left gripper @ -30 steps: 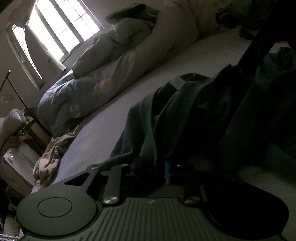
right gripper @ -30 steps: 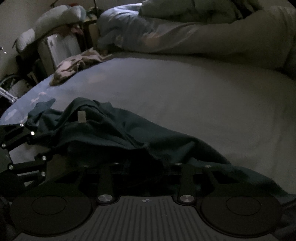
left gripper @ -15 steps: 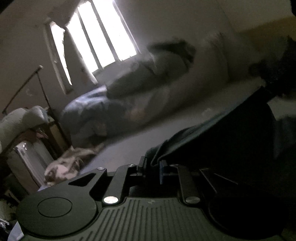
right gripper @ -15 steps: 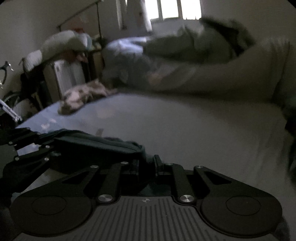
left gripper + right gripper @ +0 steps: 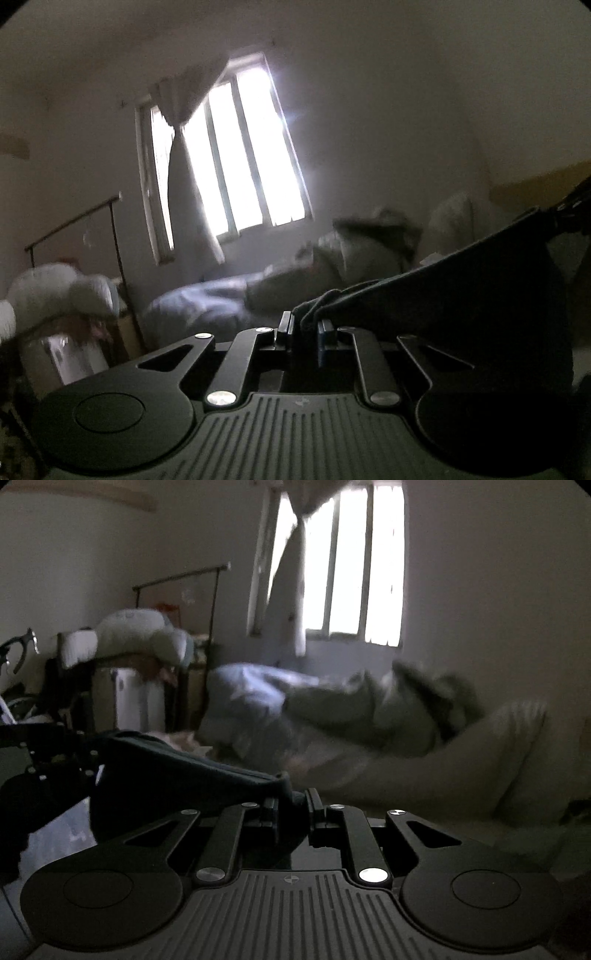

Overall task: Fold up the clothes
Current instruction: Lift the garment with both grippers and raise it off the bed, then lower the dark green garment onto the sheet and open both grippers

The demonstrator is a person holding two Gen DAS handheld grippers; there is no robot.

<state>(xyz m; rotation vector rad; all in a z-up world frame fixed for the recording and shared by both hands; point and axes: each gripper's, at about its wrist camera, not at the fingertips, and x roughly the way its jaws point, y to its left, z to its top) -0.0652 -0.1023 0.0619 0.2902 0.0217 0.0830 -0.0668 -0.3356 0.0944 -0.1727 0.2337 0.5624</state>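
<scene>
Fingers (image 5: 284, 326) of the left gripper (image 5: 303, 326) and right gripper (image 5: 291, 805) clench the dark garment (image 5: 461, 295), stretched between them above the bed (image 5: 406, 775); lifting step, next lay it flat.

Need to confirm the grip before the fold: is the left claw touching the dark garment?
Touching. The left wrist view shows the left claw shut on a bunched edge of the dark garment, which stretches away to the right claw.
</scene>
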